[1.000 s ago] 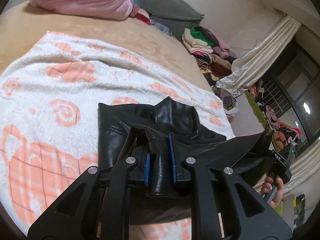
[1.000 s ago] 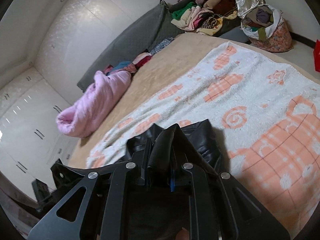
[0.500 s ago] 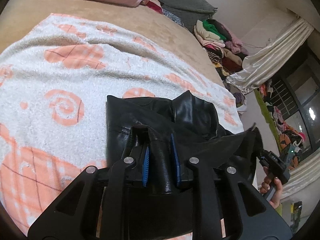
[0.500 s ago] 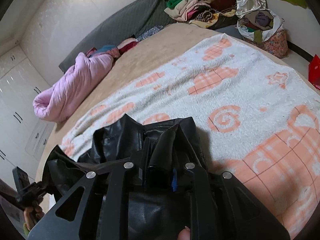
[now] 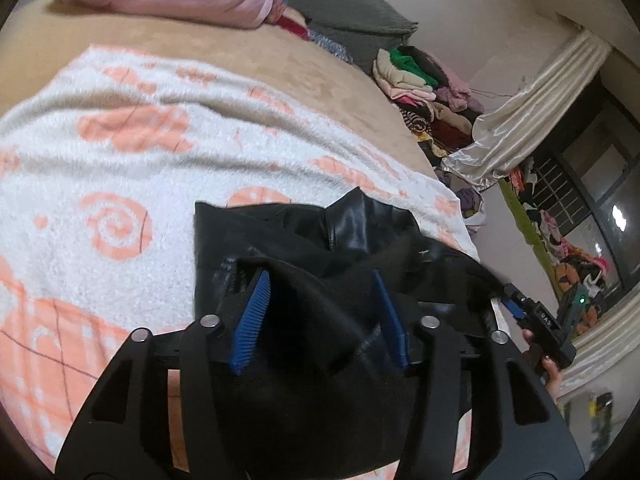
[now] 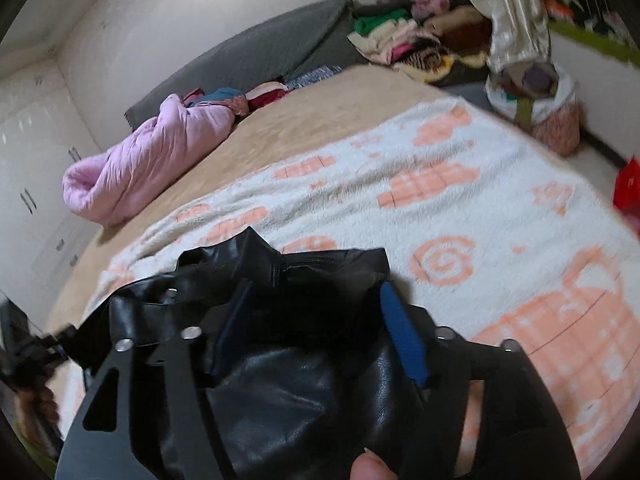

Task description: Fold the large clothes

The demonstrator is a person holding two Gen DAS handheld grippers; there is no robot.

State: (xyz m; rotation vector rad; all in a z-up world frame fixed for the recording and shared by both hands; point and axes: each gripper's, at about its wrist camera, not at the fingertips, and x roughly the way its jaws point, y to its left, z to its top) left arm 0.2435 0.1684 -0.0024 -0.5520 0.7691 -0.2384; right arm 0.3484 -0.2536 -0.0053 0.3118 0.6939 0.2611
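Note:
A black leather garment [image 5: 352, 236] lies bunched on the white and orange blanket [image 5: 120, 168] near the bed's front edge; it also shows in the right wrist view [image 6: 304, 380]. My left gripper [image 5: 320, 288] is open, its blue pads spread wide with a fold of the leather loose between them. My right gripper [image 6: 316, 304] is open too, its pads apart on either side of the leather. The right gripper shows at the far right of the left wrist view [image 5: 540, 316]. The garment's underside is hidden.
A pink rolled quilt [image 6: 152, 152] and grey pillows [image 6: 260, 52] lie at the head of the tan bed [image 6: 320, 112]. A pile of clothes [image 5: 424, 84] and a satin curtain [image 5: 520, 120] stand beyond the bed. A patterned bag [image 6: 548, 108] sits on the floor.
Both grippers were shut on folds of the black leather; both have now opened wide and let the leather go onto the blanket.

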